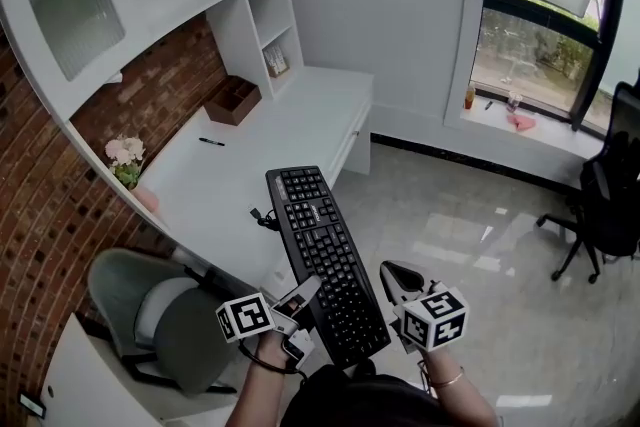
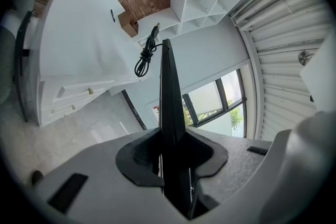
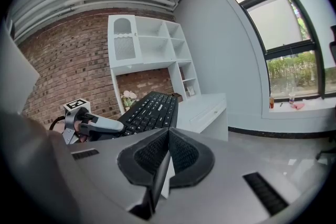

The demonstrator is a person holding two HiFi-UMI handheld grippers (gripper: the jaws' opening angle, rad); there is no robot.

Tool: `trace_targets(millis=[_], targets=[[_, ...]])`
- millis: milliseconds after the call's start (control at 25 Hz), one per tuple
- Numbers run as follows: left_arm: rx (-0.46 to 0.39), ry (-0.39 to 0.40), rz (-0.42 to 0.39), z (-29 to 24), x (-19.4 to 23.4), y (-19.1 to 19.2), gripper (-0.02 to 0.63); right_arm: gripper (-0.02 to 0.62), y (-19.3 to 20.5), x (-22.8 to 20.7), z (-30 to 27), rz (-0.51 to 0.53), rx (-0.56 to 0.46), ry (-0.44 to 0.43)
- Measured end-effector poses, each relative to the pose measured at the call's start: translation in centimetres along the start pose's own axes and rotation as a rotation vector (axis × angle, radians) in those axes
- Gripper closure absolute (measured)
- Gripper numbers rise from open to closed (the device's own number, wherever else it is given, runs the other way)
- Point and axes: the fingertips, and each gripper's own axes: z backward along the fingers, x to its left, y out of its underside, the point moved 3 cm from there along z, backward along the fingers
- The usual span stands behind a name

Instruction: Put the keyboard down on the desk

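A black keyboard [image 1: 325, 255] hangs in the air beside the white desk [image 1: 270, 145], its far end over the desk's edge. My left gripper [image 1: 305, 297] is shut on the keyboard's near left edge. In the left gripper view the keyboard [image 2: 169, 102] stands edge-on between the pads of that gripper [image 2: 176, 165], with its coiled cable [image 2: 147, 55] dangling at the far end. My right gripper [image 1: 392, 273] sits just right of the keyboard's near end, apart from it. The right gripper view shows the right gripper [image 3: 167, 152] with its pads together and nothing between them, and the keyboard [image 3: 149, 110] beyond.
A grey chair [image 1: 165, 315] stands under the desk at the near left. On the desk lie a pen [image 1: 211, 142], a brown box [image 1: 233, 100] and flowers [image 1: 125, 158]. A black office chair [image 1: 605, 205] stands at the far right on the tiled floor.
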Motion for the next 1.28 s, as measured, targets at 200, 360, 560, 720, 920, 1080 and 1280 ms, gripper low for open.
trace_targets(millis=[200, 360, 560, 720, 920, 1080, 1280], targets=[[-0.007, -0.024, 0.008, -1.2, 0.4, -0.6, 0.494, 0.591, 0.0, -1.3, -0.2, 0.0, 0.011, -0.006], [-0.007, -0.044, 0.015, -2.4, 1.1, -1.9, 0.494, 0.591, -0.3, -2.7, -1.1, -0.012, 0.008, -0.002], [0.0, -0.06, 0.008, -4.7, 2.2, -4.7, 0.494, 0.591, -0.8, -4.8, -3.5, -0.02, 0.019, 0.007], [0.007, -0.062, 0.006, -7.3, 3.4, -7.9, 0.494, 0.591, -1.5, -6.3, -6.8, -0.014, 0.042, -0.008], [0.023, -0.059, 0.003, -10.8, 5.0, -13.0, 0.494, 0.591, -3.4, -8.4, -12.5, -0.012, 0.063, -0.017], [0.033, -0.057, 0.011, -13.5, 6.4, -17.1, 0.494, 0.591, -5.3, -10.1, -17.1, -0.019, 0.075, -0.019], [0.034, -0.063, 0.022, -16.1, 7.7, -21.8, 0.494, 0.591, -7.0, -11.5, -22.2, -0.013, 0.098, -0.032]])
